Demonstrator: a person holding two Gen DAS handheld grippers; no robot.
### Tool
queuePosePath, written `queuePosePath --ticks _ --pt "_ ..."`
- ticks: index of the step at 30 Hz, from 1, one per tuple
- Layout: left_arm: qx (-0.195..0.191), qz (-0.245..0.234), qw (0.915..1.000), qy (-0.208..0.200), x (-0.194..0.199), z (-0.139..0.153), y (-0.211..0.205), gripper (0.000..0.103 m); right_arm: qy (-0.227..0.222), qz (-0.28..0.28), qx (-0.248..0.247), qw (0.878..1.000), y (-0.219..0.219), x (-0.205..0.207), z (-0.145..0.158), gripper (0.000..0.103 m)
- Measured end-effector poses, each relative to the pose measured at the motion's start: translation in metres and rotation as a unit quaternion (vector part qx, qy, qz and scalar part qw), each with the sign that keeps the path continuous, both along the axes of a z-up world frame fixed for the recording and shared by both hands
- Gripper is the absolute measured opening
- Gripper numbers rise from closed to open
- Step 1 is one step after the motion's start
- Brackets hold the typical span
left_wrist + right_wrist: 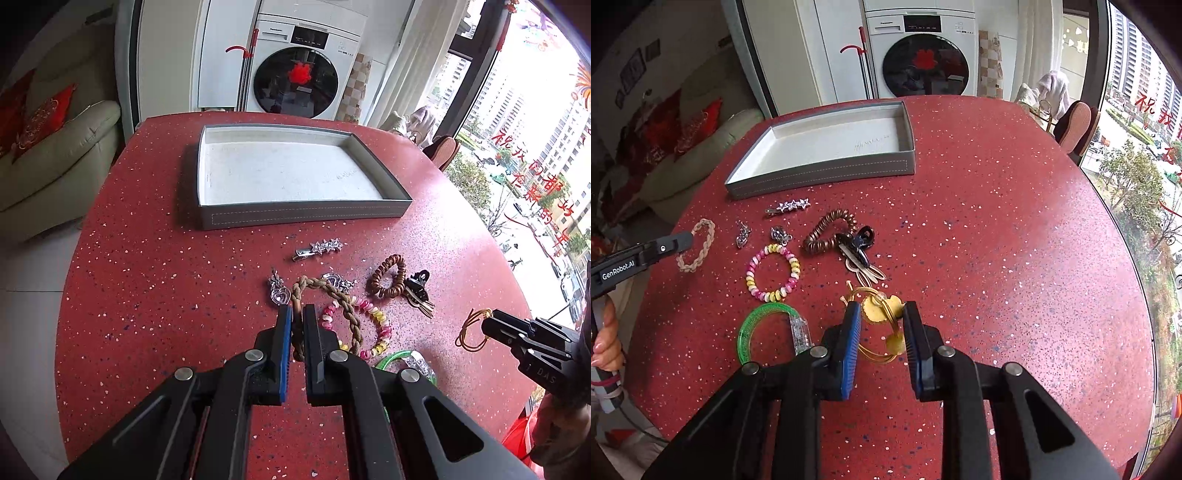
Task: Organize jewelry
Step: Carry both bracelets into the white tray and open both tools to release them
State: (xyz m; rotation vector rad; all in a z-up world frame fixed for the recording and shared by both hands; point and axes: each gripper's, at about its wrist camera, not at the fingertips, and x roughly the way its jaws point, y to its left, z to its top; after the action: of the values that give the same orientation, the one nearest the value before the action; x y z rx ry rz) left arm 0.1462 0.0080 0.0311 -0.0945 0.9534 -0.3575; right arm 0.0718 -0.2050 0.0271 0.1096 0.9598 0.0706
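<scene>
Jewelry lies loose on the red speckled table (997,221), in a cluster just in front of the grey tray (820,177).

1. Left gripper (297,314): I have its jaws clamped together on the near side of the braided rope bracelet (325,291). The rest of the loop hangs or rests over the bead bracelet (380,321); I cannot tell whether it has cleared the table. I would lift straight up before travelling, so the loop does not drag the beads or the heart charm (277,293) beside it.

2. Right gripper (881,317): its jaws stand a little apart around the gold wire bangle (882,332). The disc charms sit between the pads, but I see no firm pinch. I would close on the wire bundle, not the discs, and confirm grip before raising.

3. Carry each piece over the tray's near wall, lower it to the liner, then release.

Tray contents: nothing; only the white liner shows. Remaining on the table: star clip (788,206), brown coil tie (831,230), black claw clip (858,238), green bangle (764,328).
</scene>
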Motion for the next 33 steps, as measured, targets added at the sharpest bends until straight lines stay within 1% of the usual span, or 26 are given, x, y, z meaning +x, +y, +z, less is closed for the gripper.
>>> queuePosePath --ticks 6,9,11,14,17,21,25,27,29,31,33 --pt "-0.010 0.000 0.9998 -0.019 0.032 0.034 0.002 0.024 -0.036 0.021 0.013 0.999 0.006 0.043 0.039 0.025" --pt "-0.009 0.001 0.9994 -0.033 0.055 0.050 0.003 0.024 -0.043 0.029 0.027 0.998 0.008 0.073 0.052 0.025" --pt "-0.006 0.003 0.9990 -0.043 0.072 0.060 0.003 0.024 -0.047 0.032 0.037 0.998 0.009 0.096 0.059 0.025" --pt "-0.009 0.008 0.9991 -0.042 0.105 0.068 0.003 0.024 -0.048 0.036 0.051 0.997 0.011 0.133 0.065 0.025" --pt "-0.006 0.017 0.9989 -0.044 0.139 0.069 0.002 0.024 -0.041 0.037 0.060 0.997 0.014 0.171 0.062 0.025" --pt "0.005 0.026 0.9989 -0.038 0.181 0.053 -0.005 0.024 -0.026 0.030 0.066 0.997 0.019 0.214 0.046 0.025" --pt "0.033 0.033 0.9987 -0.021 0.217 0.021 -0.013 0.024 -0.010 0.016 0.072 0.997 0.021 0.247 0.020 0.025" --pt "0.044 0.033 0.9984 -0.008 0.228 0.001 -0.018 0.024 0.003 0.009 0.070 0.997 0.021 0.260 0.004 0.025" --pt "0.062 0.029 0.9977 -0.002 0.234 -0.016 -0.026 0.024 0.014 0.005 0.058 0.998 0.023 0.270 -0.010 0.025" --pt "0.080 0.026 0.9964 0.001 0.239 -0.031 -0.032 0.024 0.022 0.003 0.048 0.999 0.024 0.277 -0.022 0.025" --pt "0.091 0.024 0.9956 0.006 0.242 -0.043 -0.037 0.024 0.030 0.004 0.039 0.999 0.026 0.280 -0.033 0.025"
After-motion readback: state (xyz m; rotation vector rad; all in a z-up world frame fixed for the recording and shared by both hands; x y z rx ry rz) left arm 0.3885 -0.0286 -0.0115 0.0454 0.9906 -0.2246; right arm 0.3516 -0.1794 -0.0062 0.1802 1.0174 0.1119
